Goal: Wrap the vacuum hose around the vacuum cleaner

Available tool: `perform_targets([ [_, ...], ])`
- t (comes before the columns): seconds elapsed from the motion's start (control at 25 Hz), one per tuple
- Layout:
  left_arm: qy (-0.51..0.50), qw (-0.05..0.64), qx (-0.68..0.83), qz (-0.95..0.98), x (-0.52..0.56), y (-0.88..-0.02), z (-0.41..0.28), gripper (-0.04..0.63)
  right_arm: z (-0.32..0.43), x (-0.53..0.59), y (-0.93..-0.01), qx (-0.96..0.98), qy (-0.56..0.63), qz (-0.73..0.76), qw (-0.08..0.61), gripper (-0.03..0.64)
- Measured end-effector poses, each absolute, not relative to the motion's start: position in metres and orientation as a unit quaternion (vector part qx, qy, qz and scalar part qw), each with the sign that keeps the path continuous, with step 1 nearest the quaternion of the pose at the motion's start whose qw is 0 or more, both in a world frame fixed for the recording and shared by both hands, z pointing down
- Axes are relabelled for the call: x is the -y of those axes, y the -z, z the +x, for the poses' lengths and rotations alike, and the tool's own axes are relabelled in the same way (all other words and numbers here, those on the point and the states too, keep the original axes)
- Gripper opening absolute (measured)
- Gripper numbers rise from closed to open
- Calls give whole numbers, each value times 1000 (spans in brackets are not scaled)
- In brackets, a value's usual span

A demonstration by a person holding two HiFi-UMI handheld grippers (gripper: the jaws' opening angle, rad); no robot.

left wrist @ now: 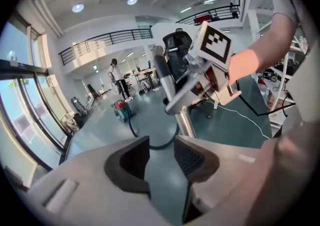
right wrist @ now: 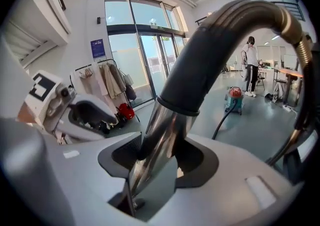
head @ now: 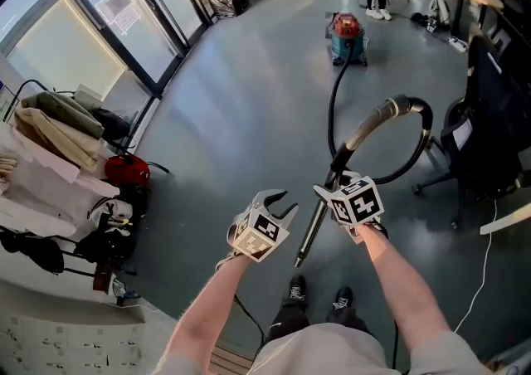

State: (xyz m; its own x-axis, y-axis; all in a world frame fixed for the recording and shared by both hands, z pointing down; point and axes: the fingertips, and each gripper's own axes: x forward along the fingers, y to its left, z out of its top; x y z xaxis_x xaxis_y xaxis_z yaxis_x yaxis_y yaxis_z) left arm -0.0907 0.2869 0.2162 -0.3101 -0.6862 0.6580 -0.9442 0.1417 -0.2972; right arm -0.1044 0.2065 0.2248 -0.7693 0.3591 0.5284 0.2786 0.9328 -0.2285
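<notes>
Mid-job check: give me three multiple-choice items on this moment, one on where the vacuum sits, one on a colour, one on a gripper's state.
1. Where is the vacuum cleaner?
A. at the person's feet
B. far ahead across the floor
C. up on a desk

2. The hose is:
A. black
B. white
C. yellow

3. The left gripper is:
A. shut on the hose
B. shut on a cable
C. open and empty

Answers:
1. B: the head view shows it far ahead of the person.
2. A: a black line runs from it toward the person.
3. C: its jaws stand apart with only floor between them, while the right gripper clamps the metal wand.
</notes>
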Motion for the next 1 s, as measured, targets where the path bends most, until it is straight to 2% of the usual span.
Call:
perform_targets([
  [0.36,-436,47,608,662,-191,-169,-147,149,-103,-199,-258,930,-40,-138,338,224],
  [0.52,-434,8,544,718,-161,-148,-157,149,-112,-199,-256,931,-30,-98,349,222],
  [0.8,-316,23,495,809,-103,-82,-112,163,-103,-198,-277,929,-41,-33,367,221],
  [1.0,-302,55,462,832,-61,-69,-58,208,-96,-197,-287,928,-38,-16,371,221],
])
